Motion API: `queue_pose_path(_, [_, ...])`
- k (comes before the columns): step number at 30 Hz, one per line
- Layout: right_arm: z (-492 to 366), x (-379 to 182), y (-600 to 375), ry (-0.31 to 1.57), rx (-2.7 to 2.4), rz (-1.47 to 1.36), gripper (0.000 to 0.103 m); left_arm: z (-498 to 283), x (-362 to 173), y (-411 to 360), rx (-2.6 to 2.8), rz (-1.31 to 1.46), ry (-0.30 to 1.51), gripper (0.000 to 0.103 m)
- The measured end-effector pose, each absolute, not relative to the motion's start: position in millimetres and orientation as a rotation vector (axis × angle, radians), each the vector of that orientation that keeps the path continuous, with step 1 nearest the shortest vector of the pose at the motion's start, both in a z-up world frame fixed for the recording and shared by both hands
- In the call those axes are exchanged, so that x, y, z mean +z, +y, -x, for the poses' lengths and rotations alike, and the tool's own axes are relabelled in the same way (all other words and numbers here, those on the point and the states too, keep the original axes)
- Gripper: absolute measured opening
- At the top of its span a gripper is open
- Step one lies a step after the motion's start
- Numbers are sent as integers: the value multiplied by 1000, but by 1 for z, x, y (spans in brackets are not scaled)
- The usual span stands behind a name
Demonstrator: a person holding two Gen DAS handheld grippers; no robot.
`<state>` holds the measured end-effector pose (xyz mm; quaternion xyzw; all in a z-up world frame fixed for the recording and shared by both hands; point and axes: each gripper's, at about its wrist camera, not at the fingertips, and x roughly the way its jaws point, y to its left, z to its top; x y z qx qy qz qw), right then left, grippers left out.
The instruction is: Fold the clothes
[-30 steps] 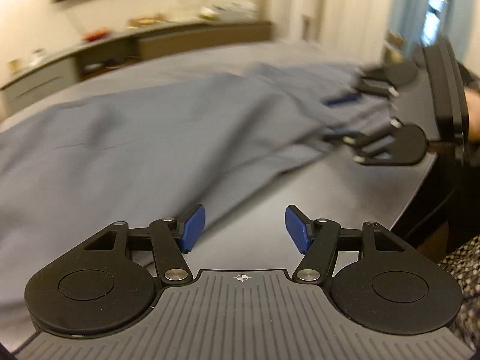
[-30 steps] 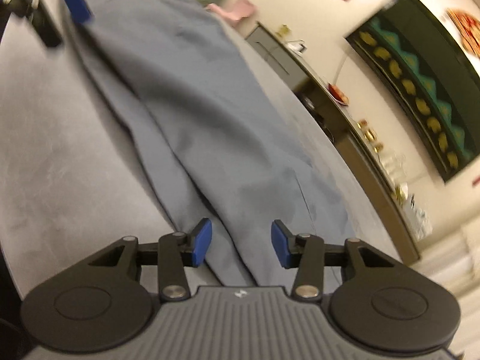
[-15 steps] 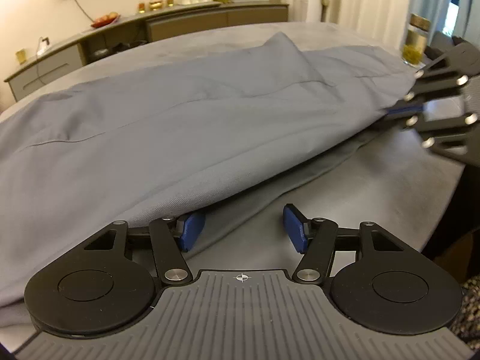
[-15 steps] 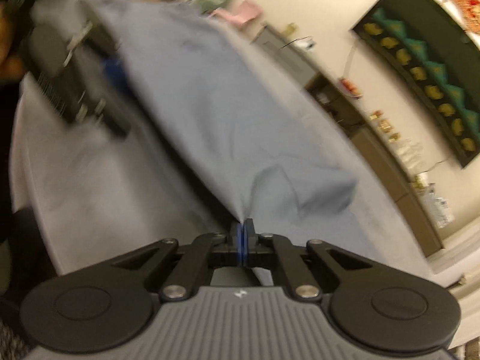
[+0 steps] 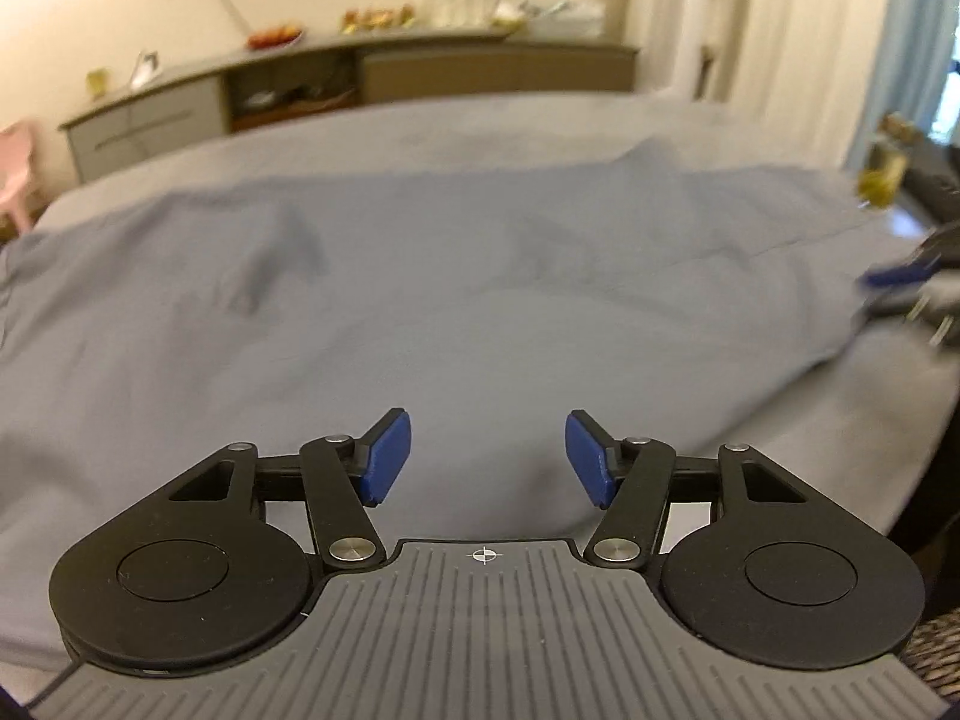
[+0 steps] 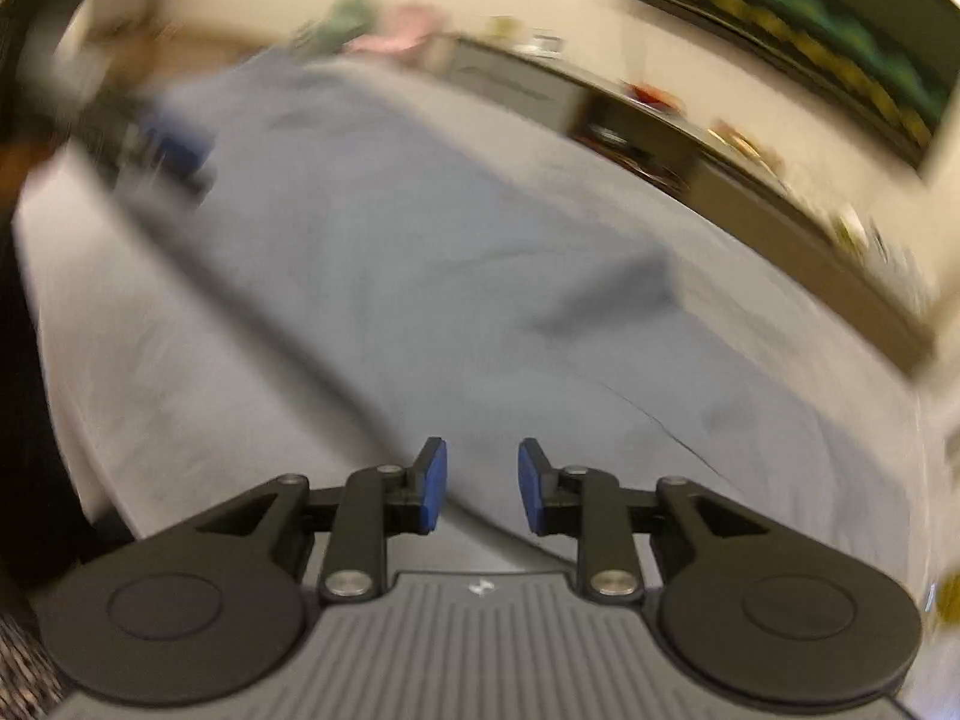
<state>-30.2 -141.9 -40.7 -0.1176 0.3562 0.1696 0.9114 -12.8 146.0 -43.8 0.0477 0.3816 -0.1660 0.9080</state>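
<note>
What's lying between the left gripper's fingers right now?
Only the grey-blue garment, lying flat under the open left gripper; nothing is pinched, as the left wrist view shows.

Soft, warm indoor light fills both views, with no hard shadows. In the left wrist view, daylight glares pale through the sheer white curtains (image 5: 774, 30) at the upper right. The left gripper (image 5: 488, 459) with its blue pads is sharp; the wide grey-blue cloth garment (image 5: 456, 276) beyond it is mildly smeared. The right wrist view is heavily motion-blurred: the long dark wooden sideboard (image 6: 750, 180) streaks, though the right gripper (image 6: 482, 486) stays fairly crisp. Fisheye bending curves lines towards the edges, with dark corners.
</note>
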Motion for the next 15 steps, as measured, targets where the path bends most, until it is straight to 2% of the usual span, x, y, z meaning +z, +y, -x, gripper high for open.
queue_pose_path(3, [21,-32,-209,765,213,-58,26,6,-60,152,-288,-107,815,54])
queue_pose_path(5, [15,-26,-253,779,121,-258,31,7,-65,155,-272,-112,805,58])
queue_pose_path(7, [9,-21,-298,786,26,-457,44,8,-67,154,-270,-108,794,59])
queue_pose_path(8, [6,-18,-320,787,-22,-557,56,9,-67,153,-270,-105,789,61])
queue_pose_path(12, [12,-40,-387,830,-175,-968,59,11,-73,151,-274,-104,784,70])
queue_pose_path(15, [6,-54,-395,854,-255,-1032,59,13,-75,147,-282,-102,779,72])
